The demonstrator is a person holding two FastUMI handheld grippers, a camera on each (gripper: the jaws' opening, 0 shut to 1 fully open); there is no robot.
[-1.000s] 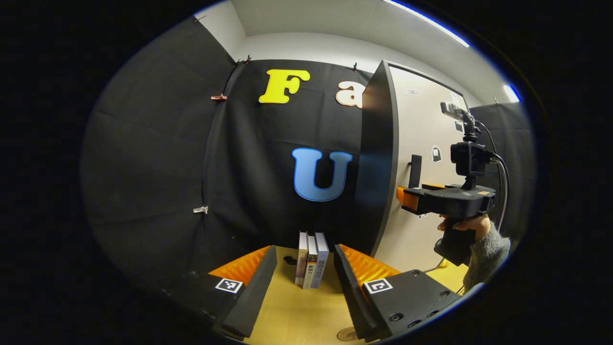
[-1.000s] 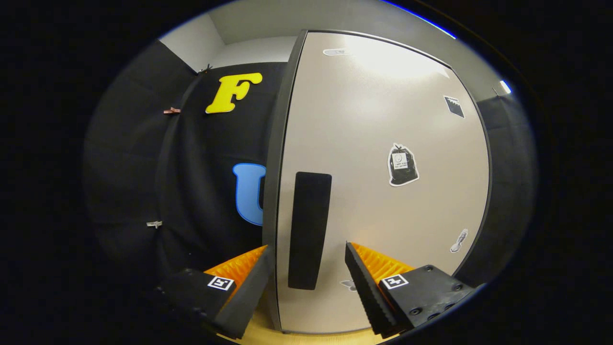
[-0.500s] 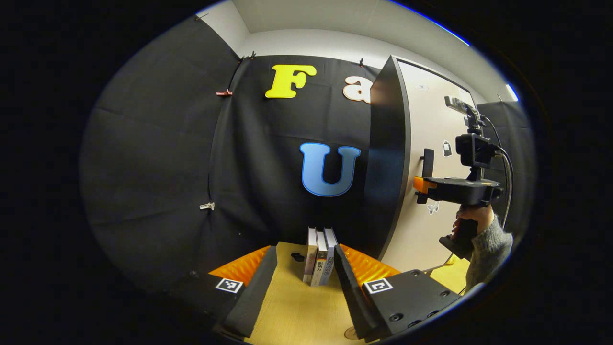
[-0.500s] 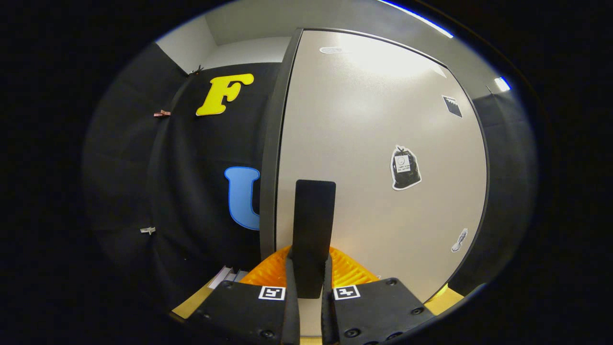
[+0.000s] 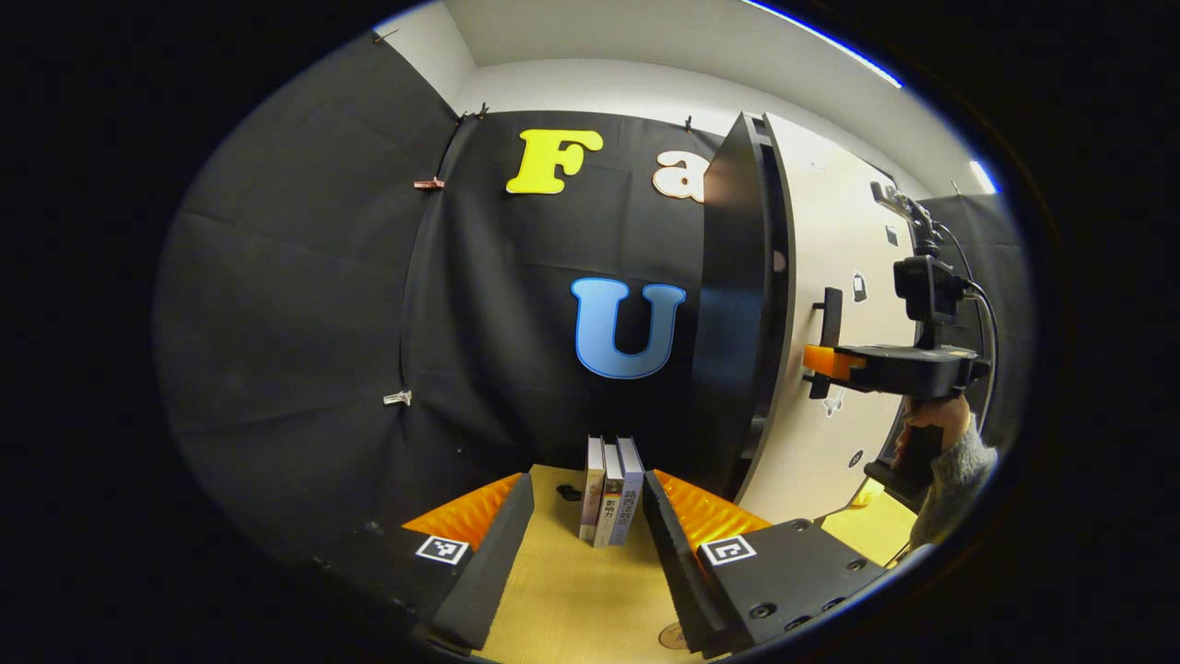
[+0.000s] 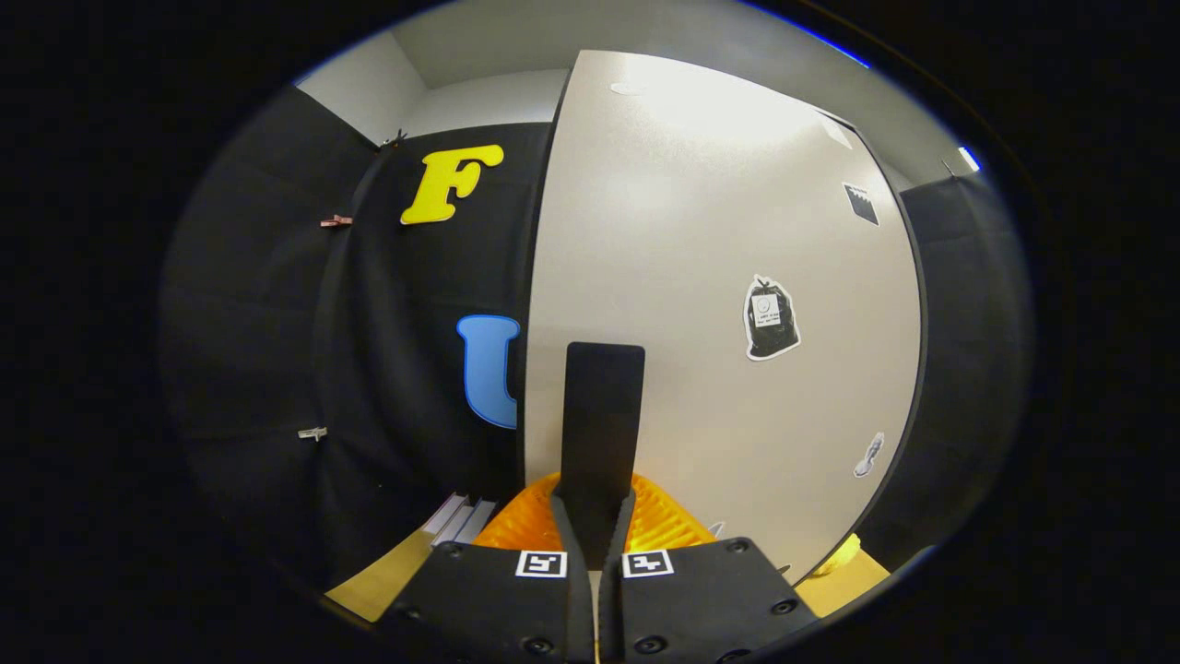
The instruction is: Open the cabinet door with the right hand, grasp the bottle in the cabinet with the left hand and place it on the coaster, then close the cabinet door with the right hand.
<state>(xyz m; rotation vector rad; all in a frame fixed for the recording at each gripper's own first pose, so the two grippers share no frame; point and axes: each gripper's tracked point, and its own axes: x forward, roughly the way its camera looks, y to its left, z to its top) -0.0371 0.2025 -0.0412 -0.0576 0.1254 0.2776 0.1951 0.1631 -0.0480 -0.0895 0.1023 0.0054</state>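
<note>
The cabinet [image 5: 737, 314] stands at the right, dark-sided, its pale door [image 5: 834, 240] swung a little off the front edge. In the right gripper view the door [image 6: 719, 277] looms close, and my right gripper [image 6: 595, 503] is shut on its black vertical handle [image 6: 601, 406]. From the left gripper view, that right gripper [image 5: 825, 361] clamps the handle [image 5: 831, 309], held by a hand [image 5: 931, 420] in a grey sleeve. My left gripper [image 5: 581, 549] hovers open over the wooden table [image 5: 572, 609]. A round coaster [image 5: 671, 636] peeks out beside its right finger. The door hides the cabinet's inside.
Three upright books [image 5: 608, 503] stand on the table just beyond my left gripper, left of the cabinet; they also show in the right gripper view as books [image 6: 461, 521]. A small dark object [image 5: 569, 494] lies beside them. Black cloth walls the back and left.
My right gripper closed on the door handle, and the door has since swung slightly away from the cabinet front. The left gripper has barely moved and stays open.
</note>
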